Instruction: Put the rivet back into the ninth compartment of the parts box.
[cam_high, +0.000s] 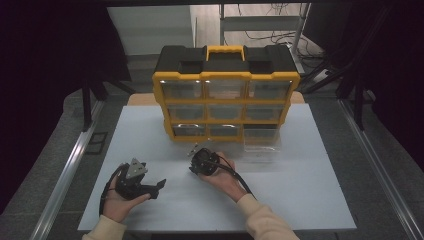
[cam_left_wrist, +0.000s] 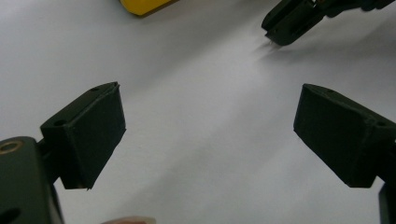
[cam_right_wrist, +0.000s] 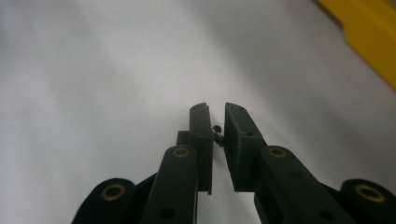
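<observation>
white desk (cam_high: 300, 190) in front of a yellow drawer box (cam_high: 225, 95): right tongs (cam_right_wrist: 215, 122) pinch a small dark screw (cam_right_wrist: 217, 134) just above the desk; left tongs (cam_left_wrist: 205, 135) spread wide, holding nothing.

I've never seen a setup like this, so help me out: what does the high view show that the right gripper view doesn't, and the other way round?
High view: the whole yellow-and-black drawer organiser, a clear drawer standing out before it, and the left gripper, jaws wide open. Right gripper view: a tiny dark part that seems pinched between its nearly shut jaws. Both: the right gripper, the white table and the organiser's yellow.
</observation>
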